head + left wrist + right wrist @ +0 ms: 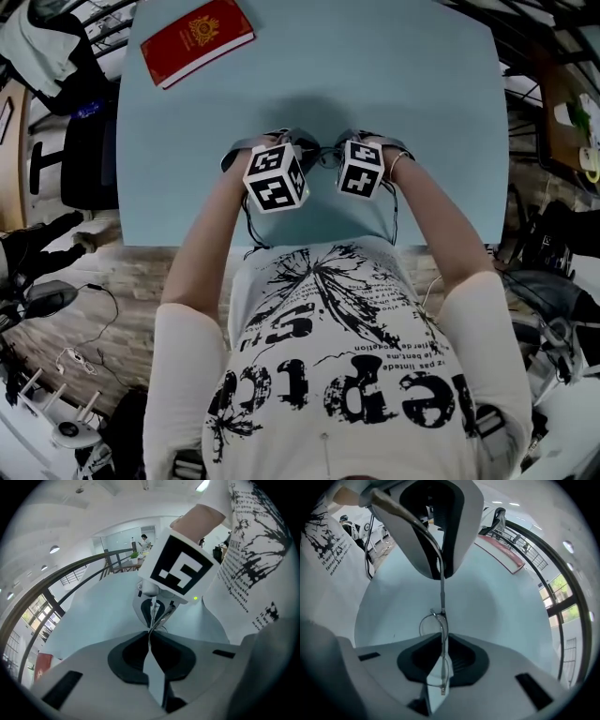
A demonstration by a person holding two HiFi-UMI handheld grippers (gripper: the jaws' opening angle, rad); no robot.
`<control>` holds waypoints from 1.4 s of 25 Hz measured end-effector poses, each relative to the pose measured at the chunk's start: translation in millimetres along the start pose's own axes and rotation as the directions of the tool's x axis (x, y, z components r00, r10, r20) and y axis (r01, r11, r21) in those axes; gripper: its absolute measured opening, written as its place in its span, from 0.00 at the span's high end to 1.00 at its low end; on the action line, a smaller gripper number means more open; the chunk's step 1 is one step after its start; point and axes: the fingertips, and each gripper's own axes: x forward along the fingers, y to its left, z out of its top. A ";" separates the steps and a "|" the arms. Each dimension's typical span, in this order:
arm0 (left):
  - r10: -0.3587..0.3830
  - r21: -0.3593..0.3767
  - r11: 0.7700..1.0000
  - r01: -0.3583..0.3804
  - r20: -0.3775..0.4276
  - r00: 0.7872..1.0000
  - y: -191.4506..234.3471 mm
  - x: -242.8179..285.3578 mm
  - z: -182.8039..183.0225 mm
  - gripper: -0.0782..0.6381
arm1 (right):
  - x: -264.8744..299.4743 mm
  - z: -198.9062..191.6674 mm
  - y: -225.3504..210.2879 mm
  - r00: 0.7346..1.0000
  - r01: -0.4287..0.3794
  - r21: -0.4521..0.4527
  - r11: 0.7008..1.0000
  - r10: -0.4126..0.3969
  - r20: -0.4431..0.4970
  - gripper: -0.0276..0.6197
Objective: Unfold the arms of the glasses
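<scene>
Glasses [442, 617] above worktop [375, 94]: right gripper [442, 641] fingers pinch the frame [440, 670]; left gripper [150, 632] fingers, at 12 o'clock, pinch one arm [442, 590].

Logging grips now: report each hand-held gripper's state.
Left hand-held gripper: closed on the glasses' arm.
Right hand-held gripper: closed on the glasses' front frame.

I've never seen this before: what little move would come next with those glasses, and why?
Probably swing the left hand-held gripper gently away from the rim, opening the arm on its hinge. Its jaws pinch that arm, while the right hand-held gripper is shut on the rim, bracing it.
</scene>
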 end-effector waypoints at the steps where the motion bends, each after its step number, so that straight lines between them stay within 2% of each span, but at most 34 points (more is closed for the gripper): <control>1: 0.000 -0.001 1.000 0.000 -0.001 1.000 -0.2 -0.1 -0.3 0.85 | 0.1 0.9 -1.6 1.000 0.008 0.002 1.000 -0.008 -0.001 0.89; 7: 0.005 -0.013 1.000 -0.005 -0.008 1.000 -3.7 -1.6 -2.2 0.85 | -12.3 -0.4 0.9 0.999 0.025 -0.008 1.000 -0.025 0.028 0.91; 14: 0.021 -0.038 0.999 -0.022 -0.022 1.000 -0.6 -7.1 -10.9 0.85 | -46.9 3.6 -1.3 0.981 0.097 -0.035 0.995 -0.090 0.172 0.92; 17: 0.034 -0.043 0.998 -0.036 -0.030 0.999 1.4 -9.3 -14.2 0.85 | -59.7 -3.6 -5.7 0.971 0.147 -0.033 0.989 -0.138 0.197 0.93; 25: 0.048 -0.045 0.998 -0.050 -0.043 0.998 3.8 -8.3 -16.9 0.85 | -81.0 -19.2 -13.2 0.944 0.213 0.040 0.976 -0.216 0.251 0.92; 35: 0.079 -0.047 0.996 -0.081 -0.052 0.996 11.5 -11.1 -21.5 0.85 | -85.7 -49.1 -11.4 0.940 0.224 0.128 0.966 -0.249 0.234 0.92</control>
